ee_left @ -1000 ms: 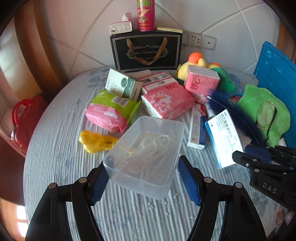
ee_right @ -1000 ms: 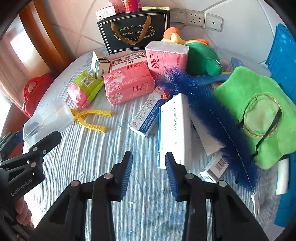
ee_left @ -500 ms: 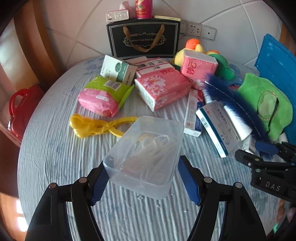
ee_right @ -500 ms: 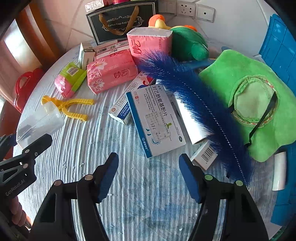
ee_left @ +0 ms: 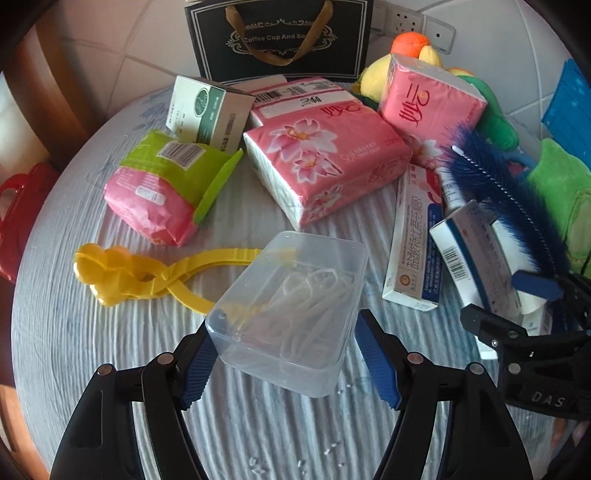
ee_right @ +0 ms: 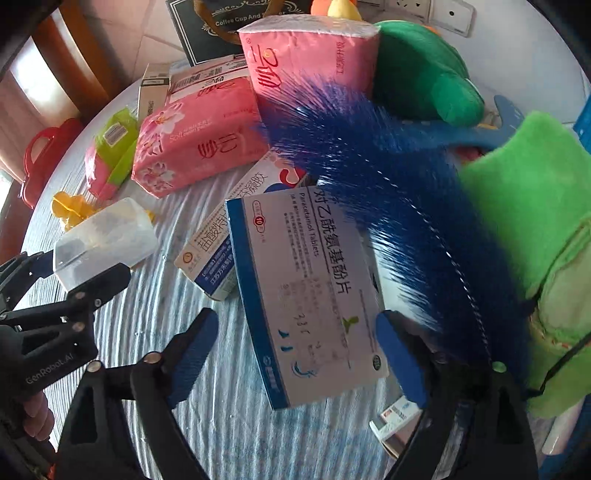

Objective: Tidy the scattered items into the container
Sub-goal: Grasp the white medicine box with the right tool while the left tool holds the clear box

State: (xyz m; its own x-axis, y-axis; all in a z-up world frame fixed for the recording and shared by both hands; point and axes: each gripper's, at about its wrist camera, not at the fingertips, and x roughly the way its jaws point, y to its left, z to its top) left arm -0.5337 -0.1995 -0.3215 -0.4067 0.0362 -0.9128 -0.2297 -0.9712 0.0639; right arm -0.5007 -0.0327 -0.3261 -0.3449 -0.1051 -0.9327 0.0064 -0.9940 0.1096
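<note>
The round table [ee_left: 74, 369], under a pale ribbed cloth, stands against a white tiled wall [ee_left: 147, 55] carrying sockets [ee_left: 402, 22]; a black gift bag [ee_left: 280, 37] stands at its far edge. Only the left wrist view shows the whole flat pink tissue pack [ee_left: 325, 166], the green-and-white carton [ee_left: 207, 110] behind the pink-and-green pouch [ee_left: 162, 192], and the full length of the yellow plastic tongs [ee_left: 147, 273]. Only the right wrist view shows the printed face of the blue-and-white tablet box [ee_right: 310, 295], the green plush toy [ee_right: 417, 70] and the spread of the blue bristle brush [ee_right: 388, 177] lying over the green cloth [ee_right: 528, 206]. Both views show the upright pink tissue pack [ee_left: 428, 107] and the long white medicine carton [ee_left: 413, 240].

The clear container [ee_left: 291, 306], with pale loops inside, is held above the cloth near the tongs by the left gripper [ee_left: 284, 362], whose blue pads press on its two sides at a moderate width. The right gripper [ee_right: 295, 362] has its jaws opening, now nearly at their widest; the near end of the tablet box lies between the pads, neither of which presses on it. A person's fingers [ee_right: 35, 417] show behind the left gripper's handle.
</note>
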